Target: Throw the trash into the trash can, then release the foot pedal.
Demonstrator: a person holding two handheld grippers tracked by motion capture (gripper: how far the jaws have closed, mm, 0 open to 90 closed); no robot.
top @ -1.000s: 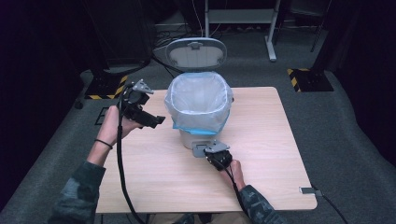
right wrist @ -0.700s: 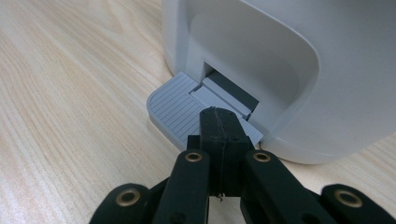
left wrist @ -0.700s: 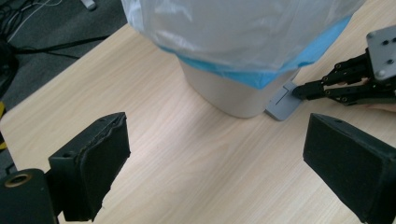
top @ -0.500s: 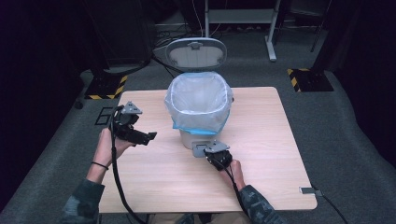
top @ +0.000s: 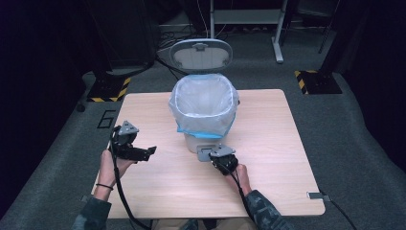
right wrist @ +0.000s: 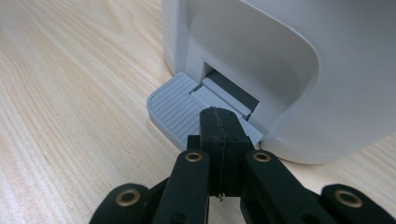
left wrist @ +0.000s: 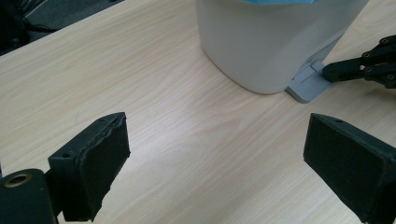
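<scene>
A white pedal bin (top: pixel 203 120) with a white liner edged in blue stands mid-table, its grey lid (top: pixel 201 52) tipped up and back. My right gripper (top: pixel 214 155) is shut, and its closed tips (right wrist: pixel 219 116) rest on the ribbed grey pedal (right wrist: pixel 175 109) at the bin's base (right wrist: pixel 303 60). Left of the bin, my left gripper (top: pixel 149 152) hangs low over the wood, open with nothing between its jaws (left wrist: pixel 219 140). In the left gripper view the bin's wall (left wrist: pixel 275 37), the pedal (left wrist: pixel 308 86) and the right gripper's black linkage (left wrist: pixel 369 70) lie ahead.
The light wooden table (top: pixel 287 143) reaches well past the bin on both sides. Dark floor surrounds it, with a black stand (top: pixel 124 43) at the back left and yellow-black striped plates (top: pixel 316 79) at the back right.
My left gripper has sunk from beside the bin's rim down toward the tabletop and come nearer the person, jaws still open. The right gripper has stayed on the pedal.
</scene>
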